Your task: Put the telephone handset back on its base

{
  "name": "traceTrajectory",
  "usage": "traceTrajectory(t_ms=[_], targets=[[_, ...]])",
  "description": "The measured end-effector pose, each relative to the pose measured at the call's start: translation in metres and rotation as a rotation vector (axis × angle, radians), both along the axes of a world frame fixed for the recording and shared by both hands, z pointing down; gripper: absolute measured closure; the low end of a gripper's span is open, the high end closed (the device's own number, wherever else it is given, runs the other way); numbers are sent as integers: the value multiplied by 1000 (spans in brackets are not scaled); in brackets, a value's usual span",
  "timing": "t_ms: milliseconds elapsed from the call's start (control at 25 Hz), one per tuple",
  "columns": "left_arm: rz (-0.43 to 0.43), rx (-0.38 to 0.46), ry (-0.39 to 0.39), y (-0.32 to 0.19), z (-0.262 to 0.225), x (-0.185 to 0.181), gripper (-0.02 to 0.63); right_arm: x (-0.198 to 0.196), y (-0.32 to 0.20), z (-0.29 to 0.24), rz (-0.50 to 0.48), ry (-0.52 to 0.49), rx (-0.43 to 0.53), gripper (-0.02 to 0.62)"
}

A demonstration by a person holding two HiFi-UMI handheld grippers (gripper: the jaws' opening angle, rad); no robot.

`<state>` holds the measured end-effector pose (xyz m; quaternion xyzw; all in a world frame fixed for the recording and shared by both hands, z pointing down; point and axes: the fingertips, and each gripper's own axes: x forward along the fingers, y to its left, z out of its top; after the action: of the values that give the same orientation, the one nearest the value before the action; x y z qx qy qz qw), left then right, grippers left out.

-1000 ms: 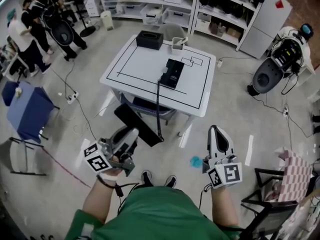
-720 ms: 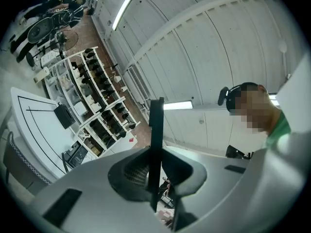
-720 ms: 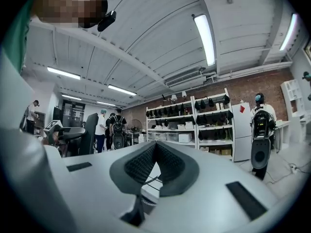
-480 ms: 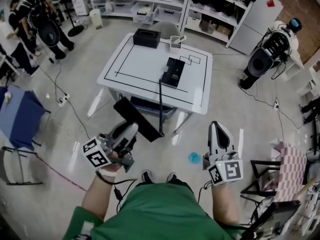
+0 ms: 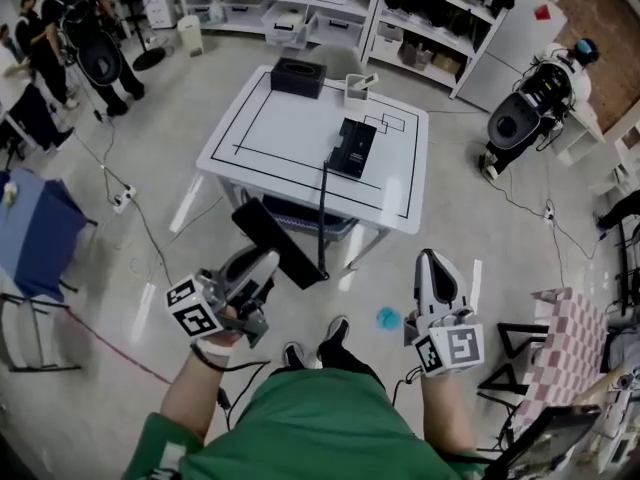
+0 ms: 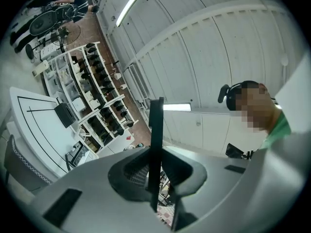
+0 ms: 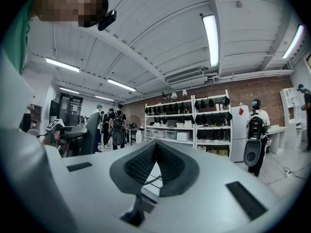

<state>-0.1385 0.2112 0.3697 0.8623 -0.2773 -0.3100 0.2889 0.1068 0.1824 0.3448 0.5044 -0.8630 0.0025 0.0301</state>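
A white table (image 5: 262, 138) stands some way ahead of me, with the black telephone base (image 5: 351, 147) on it. From the base a dark cord (image 5: 322, 213) runs down to the long black handset (image 5: 282, 246), which hangs over the floor in front of the table. My left gripper (image 5: 260, 268) is shut on the handset's near end. In the left gripper view the handset (image 6: 155, 130) shows edge-on as a thin black slab clamped between the pads of the left gripper (image 6: 154, 176). My right gripper (image 5: 437, 268) is low at the right with its jaws shut and empty, as the right gripper view shows for the right gripper (image 7: 154, 152).
On the table also stand a black box (image 5: 298, 76) and a small white container (image 5: 358, 88). A chair (image 5: 300, 226) is tucked under the table. Shelving lines the back wall. A round robot (image 5: 520, 118) stands at the right, people at the top left, a blue table (image 5: 35, 233) at the left.
The person's foot has stepped forward and the view has shifted a little. Both grippers keep their places, and the left one still holds the handset.
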Motion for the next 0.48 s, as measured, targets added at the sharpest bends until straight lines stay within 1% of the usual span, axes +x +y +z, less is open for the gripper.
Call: traceTrajectory(t_ms=[280,480], targets=[[-40,-21,-31,-26,13,-2,526,-9,-40,19,-54,-28,-18,574],[-78,-17,-60,-61,8,4,526,-6,-88,20,-96,-53,-22,575]])
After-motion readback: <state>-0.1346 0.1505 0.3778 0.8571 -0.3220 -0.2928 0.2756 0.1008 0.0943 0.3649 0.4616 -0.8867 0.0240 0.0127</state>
